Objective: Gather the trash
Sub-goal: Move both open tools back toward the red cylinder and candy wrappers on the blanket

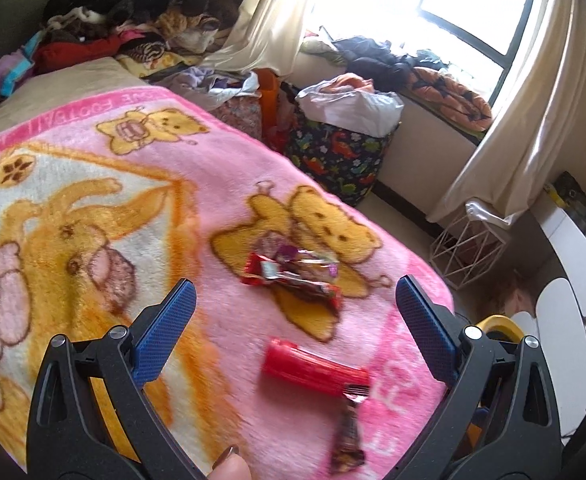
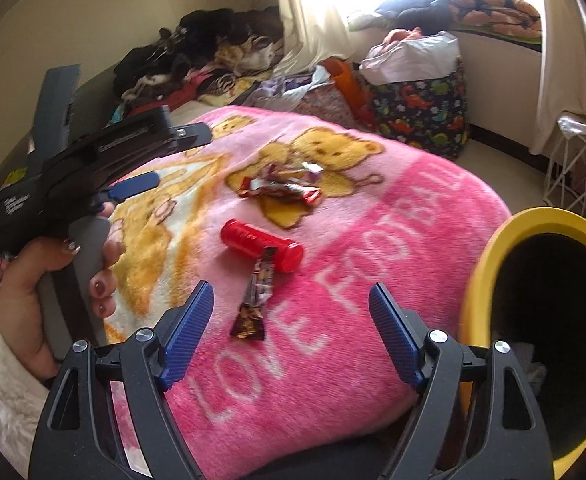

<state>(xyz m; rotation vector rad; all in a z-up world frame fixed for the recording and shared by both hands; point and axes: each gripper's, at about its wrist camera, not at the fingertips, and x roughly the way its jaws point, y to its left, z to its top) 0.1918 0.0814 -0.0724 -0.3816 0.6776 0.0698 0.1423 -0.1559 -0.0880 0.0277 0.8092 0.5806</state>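
On the fluffy pink cartoon-bear blanket (image 2: 333,280) the red plastic tube (image 2: 261,245), brown foil wrapper (image 2: 255,300) and crumpled wrapper heap (image 2: 281,186) lie uncollected beside the yellow-rimmed bin (image 2: 489,248), with left claw (image 1: 295,300) and right claw (image 2: 291,300) both spread and empty, so collecting seems barely begun.

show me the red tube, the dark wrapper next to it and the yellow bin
red tube (image 2: 261,250), right wrist view, middle of its body
dark wrapper (image 2: 255,300), right wrist view, middle of the strip
yellow bin (image 2: 483,276), right wrist view, left side of its rim
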